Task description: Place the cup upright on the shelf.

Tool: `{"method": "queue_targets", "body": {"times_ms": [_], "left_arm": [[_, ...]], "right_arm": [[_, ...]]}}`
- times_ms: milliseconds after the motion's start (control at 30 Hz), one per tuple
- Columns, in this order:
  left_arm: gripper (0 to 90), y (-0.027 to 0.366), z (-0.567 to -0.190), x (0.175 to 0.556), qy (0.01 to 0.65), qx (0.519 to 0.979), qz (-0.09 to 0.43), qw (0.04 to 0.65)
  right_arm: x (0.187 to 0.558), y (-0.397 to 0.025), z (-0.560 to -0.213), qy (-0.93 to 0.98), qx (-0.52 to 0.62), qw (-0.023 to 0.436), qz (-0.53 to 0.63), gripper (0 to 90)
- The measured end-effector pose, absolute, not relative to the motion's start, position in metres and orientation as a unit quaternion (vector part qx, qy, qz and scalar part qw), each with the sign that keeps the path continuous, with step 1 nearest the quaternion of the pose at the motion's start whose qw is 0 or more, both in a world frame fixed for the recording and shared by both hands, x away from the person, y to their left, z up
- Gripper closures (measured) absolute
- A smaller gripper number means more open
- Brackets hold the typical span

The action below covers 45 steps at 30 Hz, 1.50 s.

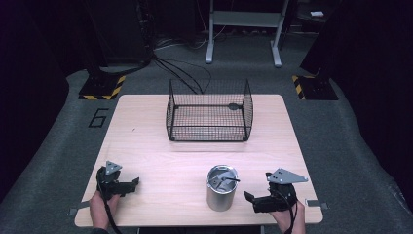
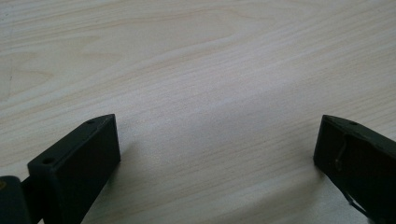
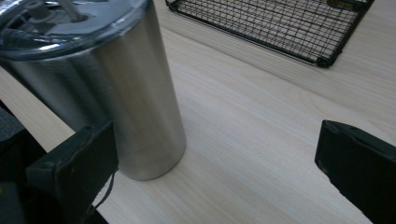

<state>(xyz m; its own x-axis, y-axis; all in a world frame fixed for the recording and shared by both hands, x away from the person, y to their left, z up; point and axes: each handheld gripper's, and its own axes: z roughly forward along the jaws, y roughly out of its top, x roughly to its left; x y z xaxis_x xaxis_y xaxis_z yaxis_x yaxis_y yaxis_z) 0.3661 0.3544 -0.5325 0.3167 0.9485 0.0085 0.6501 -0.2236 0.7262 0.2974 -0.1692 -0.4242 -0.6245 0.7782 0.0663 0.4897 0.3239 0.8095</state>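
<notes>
Right gripper [image 1: 249,197], jaws apart, sits just beside the steel tumbler [image 1: 221,187]; wire basket [image 1: 209,111] lies beyond it. Left gripper [image 1: 136,181], jaws apart, rests over bare table [image 1: 146,141].

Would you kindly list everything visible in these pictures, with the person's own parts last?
Table: one, pale wood, centre.
Wire basket: one, black, far middle of the table.
Steel tumbler: one, silver with a clear lid, near edge, closest to the right gripper.
Metal stand: one, grey, on the floor beyond the table.
Hazard-striped bases: two, black and yellow, on the floor at the far corners.
Left gripper: one, black, near left, jaws open.
Right gripper: one, black, near right, jaws open.
</notes>
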Motion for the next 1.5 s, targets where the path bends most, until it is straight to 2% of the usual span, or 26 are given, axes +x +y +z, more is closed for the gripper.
{"method": "queue_targets", "body": {"times_ms": [567, 1500], "left_arm": [[0.4, 0.354, -0.533, 0.366, 0.536, 0.746, 0.234, 0.319], [0.4, 0.355, -0.532, 0.366, 0.534, 0.749, 0.232, 0.317]], "right_arm": [[0.29, -0.137, -0.418, 0.814, 0.346, 0.15, 0.442, 0.0], [0.31, -0.087, -0.433, 0.805, 0.305, 0.158, 0.484, 0.0]]}}
